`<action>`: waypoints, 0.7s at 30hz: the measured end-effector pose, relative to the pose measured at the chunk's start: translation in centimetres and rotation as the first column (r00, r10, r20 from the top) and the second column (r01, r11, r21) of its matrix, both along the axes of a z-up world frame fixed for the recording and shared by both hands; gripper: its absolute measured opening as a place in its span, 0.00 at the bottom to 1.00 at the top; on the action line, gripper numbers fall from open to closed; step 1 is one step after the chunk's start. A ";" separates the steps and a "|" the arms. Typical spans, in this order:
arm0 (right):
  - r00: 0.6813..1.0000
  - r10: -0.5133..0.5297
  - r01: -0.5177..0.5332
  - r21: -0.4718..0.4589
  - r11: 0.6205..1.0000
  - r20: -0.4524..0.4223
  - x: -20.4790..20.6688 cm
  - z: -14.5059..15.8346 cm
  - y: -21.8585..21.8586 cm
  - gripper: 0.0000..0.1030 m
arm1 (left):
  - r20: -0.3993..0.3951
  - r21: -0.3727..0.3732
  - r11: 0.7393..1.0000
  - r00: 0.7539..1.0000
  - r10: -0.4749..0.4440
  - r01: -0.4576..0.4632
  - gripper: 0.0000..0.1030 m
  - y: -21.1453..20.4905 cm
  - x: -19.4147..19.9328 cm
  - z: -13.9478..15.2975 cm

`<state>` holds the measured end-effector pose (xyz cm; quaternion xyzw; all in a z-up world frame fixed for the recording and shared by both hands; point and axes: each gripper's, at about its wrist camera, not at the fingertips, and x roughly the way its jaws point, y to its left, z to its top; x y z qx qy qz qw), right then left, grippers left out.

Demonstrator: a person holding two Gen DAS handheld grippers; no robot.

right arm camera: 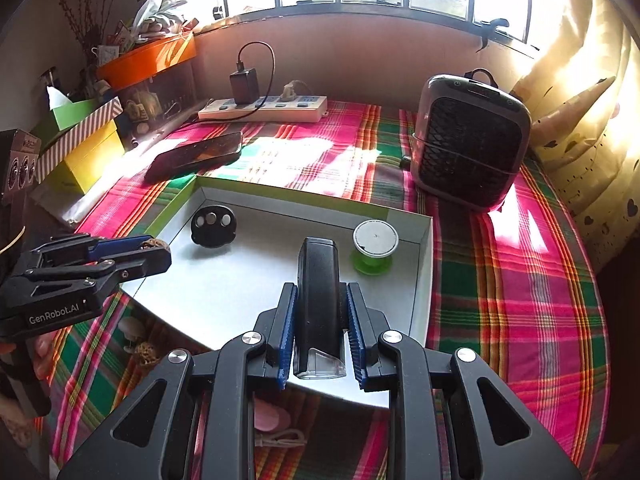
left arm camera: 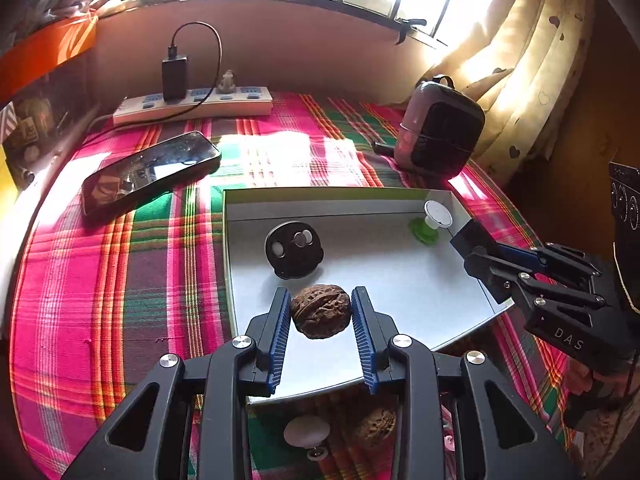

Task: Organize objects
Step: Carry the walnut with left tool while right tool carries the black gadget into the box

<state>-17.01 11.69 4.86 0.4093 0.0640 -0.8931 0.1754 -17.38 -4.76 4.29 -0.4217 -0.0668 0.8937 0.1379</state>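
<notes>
My left gripper is shut on a brown walnut, held just over the near part of a shallow white box. My right gripper is shut on a black oblong device with a clear end, held over the same box. In the left wrist view the right gripper comes in from the right with the black device. In the right wrist view the left gripper shows at the left with the walnut. In the box lie a black round disc and a green-and-white spool.
A plaid cloth covers the table. On it are a phone, a power strip with a charger and a small heater. A second walnut, a white knob and a pink piece lie near the box's front edge. Boxes stand at the left.
</notes>
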 end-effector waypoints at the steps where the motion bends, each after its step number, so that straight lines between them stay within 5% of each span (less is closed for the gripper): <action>1: 1.000 0.001 -0.001 0.003 1.000 0.002 -0.4 -0.1 -0.2 0.24 | 0.002 0.001 1.000 1.000 0.001 -0.001 0.28 0.0 -0.3 -0.1; 21: 0.998 0.017 -0.019 0.031 0.999 0.067 -5.9 -2.7 -2.2 0.24 | 0.047 -0.008 1.000 0.999 -0.008 0.009 0.28 0.4 -3.3 -2.0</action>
